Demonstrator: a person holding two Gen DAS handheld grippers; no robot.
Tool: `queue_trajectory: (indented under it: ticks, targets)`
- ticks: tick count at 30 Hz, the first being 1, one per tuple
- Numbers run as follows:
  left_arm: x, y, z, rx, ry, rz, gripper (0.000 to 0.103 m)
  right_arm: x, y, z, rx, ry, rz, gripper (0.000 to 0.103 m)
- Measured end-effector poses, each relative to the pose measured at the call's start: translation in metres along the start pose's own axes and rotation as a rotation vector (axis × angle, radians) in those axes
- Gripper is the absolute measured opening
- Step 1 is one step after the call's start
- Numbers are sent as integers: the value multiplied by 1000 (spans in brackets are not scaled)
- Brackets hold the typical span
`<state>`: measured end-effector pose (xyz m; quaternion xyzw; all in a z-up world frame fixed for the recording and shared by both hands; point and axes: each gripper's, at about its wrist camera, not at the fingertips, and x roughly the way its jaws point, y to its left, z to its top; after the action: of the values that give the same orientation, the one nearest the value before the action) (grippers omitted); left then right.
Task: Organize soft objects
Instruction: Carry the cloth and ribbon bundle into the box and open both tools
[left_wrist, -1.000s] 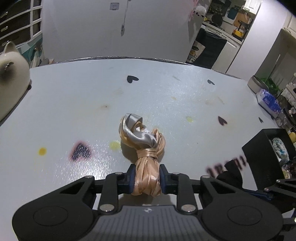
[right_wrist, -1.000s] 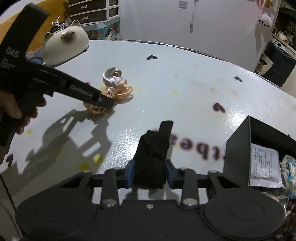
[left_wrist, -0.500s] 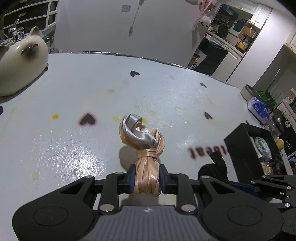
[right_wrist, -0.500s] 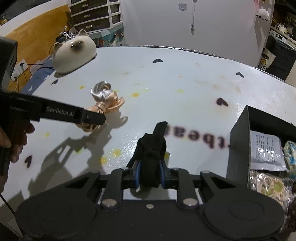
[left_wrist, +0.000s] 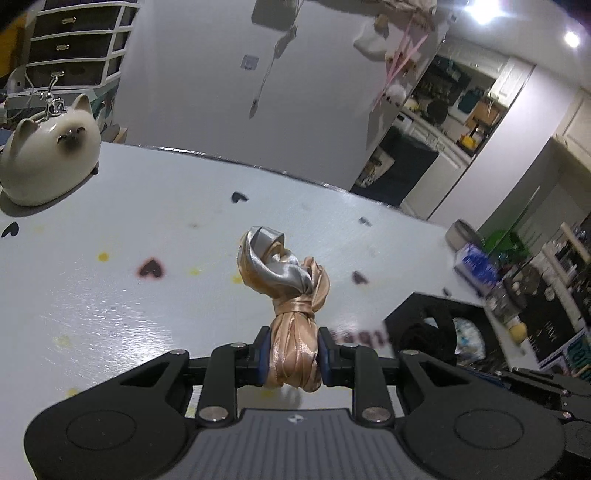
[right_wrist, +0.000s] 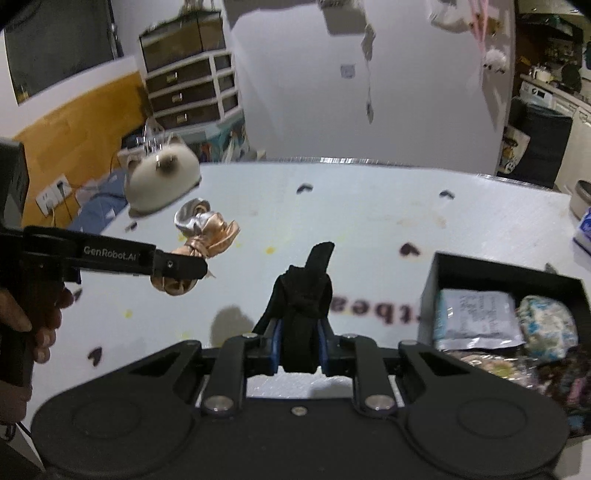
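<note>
- Plainly, the left tongs (left_wrist: 292, 356) are drawn nearly together, their blue-lined pads pinching the lower end of a knotted satin bundle (left_wrist: 286, 286), peach-gold with a silver fold at its top.
- From the right wrist view the same bundle (right_wrist: 207, 230) hangs clear of the table (right_wrist: 369, 206), gripped by the left tongs (right_wrist: 181, 264), whose black finger bears white lettering; a person's hand (right_wrist: 40, 317) wraps the handle behind it at the left edge of that view.
- The right tongs (right_wrist: 300, 350) are likewise nearly together, clamped on a rolled black cloth bundle (right_wrist: 301, 291) whose loose tail sticks up past the pads. Its jaws have just been closing, with the black bundle between them.
- That black bundle casts a shadow on the table surface beneath it, so it too is lifted off the table.
- A black open box (right_wrist: 476, 269) sits by the table's right edge, holding a white printed packet (right_wrist: 476, 321), a blue-and-white patterned soft item (right_wrist: 546, 325) and other things too blurred to name.
- In the left wrist view the black bundle (left_wrist: 428, 338) shows in front of the box (left_wrist: 476, 317), just right of the left tongs.
- A cream ceramic cat figure (left_wrist: 48, 158) stands near the table's far left corner, well apart from both bundles.
- The table top is white with small dark heart marks, yellow spots and mirrored dark lettering near the box.
</note>
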<state>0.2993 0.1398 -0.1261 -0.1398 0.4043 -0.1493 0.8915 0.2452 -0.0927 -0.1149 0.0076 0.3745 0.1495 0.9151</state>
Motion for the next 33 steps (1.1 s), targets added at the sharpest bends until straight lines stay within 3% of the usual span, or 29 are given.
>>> queue_trajectory:
  ticks: [7, 15, 24, 31, 33]
  targets:
    - [-13, -43, -3, -17, -40, -26, 27, -40, -36, -1, 13, -60, 10, 20]
    - [4, -107, -7, 11, -45, -66, 27, -69, -99, -13, 28, -69, -21, 20]
    - [57, -171, 3, 168, 39, -135, 27, -77, -160, -25, 8, -39, -60, 20]
    - [112, -206, 2, 339, 148, -173, 27, -59, -185, -33, -16, 28, -60, 20]
    - [128, -211, 1, 400, 181, -169, 31, -52, -189, -35, -27, 49, -58, 20]
